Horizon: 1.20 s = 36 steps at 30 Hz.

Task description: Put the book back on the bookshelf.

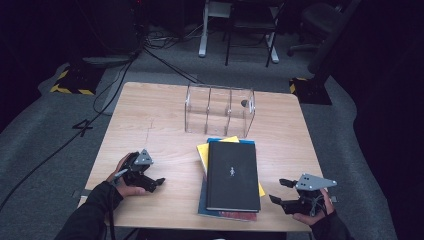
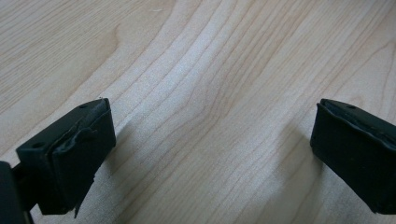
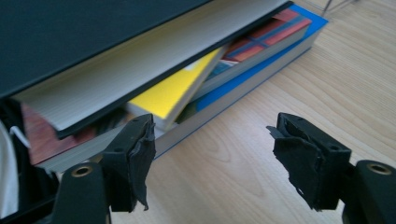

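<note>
A stack of books lies on the wooden table (image 1: 150,120), front and centre. A black hardcover (image 1: 233,175) is on top, a yellow book (image 1: 202,152) sticks out beneath it, and a blue-covered book (image 1: 212,212) is at the bottom. My right gripper (image 1: 277,190) rests on the table just right of the stack, open, jaws pointing at it. In the right gripper view the black hardcover (image 3: 93,28), yellow book (image 3: 173,91) and blue book (image 3: 243,74) lie just ahead of the empty right gripper (image 3: 212,144). My left gripper (image 1: 156,183) sits left of the stack, open over bare wood (image 2: 212,140).
A clear plastic divider rack (image 1: 220,111) with several slots stands behind the books, mid-table. Cables (image 1: 115,90) run across the grey floor at the left. Chair and desk legs (image 1: 235,40) stand beyond the table's far edge.
</note>
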Available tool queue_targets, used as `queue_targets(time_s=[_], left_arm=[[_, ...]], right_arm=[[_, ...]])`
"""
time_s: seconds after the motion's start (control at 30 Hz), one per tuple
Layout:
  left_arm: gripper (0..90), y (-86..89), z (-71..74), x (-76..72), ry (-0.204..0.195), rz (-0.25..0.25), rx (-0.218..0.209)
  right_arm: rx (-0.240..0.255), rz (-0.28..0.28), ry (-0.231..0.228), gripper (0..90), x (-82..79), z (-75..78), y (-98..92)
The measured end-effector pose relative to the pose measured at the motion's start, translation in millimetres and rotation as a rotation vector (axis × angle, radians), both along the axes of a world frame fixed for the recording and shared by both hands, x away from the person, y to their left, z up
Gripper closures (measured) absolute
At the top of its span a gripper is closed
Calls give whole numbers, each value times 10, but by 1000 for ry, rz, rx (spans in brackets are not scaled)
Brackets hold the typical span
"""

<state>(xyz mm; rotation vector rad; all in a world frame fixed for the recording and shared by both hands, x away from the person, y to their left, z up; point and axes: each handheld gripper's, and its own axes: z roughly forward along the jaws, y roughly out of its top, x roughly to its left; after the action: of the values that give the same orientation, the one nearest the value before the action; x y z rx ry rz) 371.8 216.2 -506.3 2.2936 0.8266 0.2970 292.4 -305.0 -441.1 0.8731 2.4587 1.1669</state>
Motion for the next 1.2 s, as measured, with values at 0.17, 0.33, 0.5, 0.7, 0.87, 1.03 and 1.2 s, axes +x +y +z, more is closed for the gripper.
queue_targets(time_s=[0.17,0.33,0.5,0.7,0.87,1.03,1.2], left_arm=[[4,-9,0,-6,1,6,-1],[5,-29,-2,-11,0,5,-6],[5,-61,0,-22,0,8,-1],[8,-118,11,-40,6,13,8],[39,-158,21,-57,9,-3,-2],[168,-234,67,-104,13,-68,-31],[167,-343,131,-124,-10,-86,-42]], right_arm=[[22,66,-13,280,-135,70,88],[23,116,-11,265,-205,103,214],[22,115,-5,262,-221,143,314],[28,151,0,270,-276,223,318],[66,169,5,272,-317,304,347],[80,159,82,243,-203,173,518],[60,175,116,191,-149,83,635]])
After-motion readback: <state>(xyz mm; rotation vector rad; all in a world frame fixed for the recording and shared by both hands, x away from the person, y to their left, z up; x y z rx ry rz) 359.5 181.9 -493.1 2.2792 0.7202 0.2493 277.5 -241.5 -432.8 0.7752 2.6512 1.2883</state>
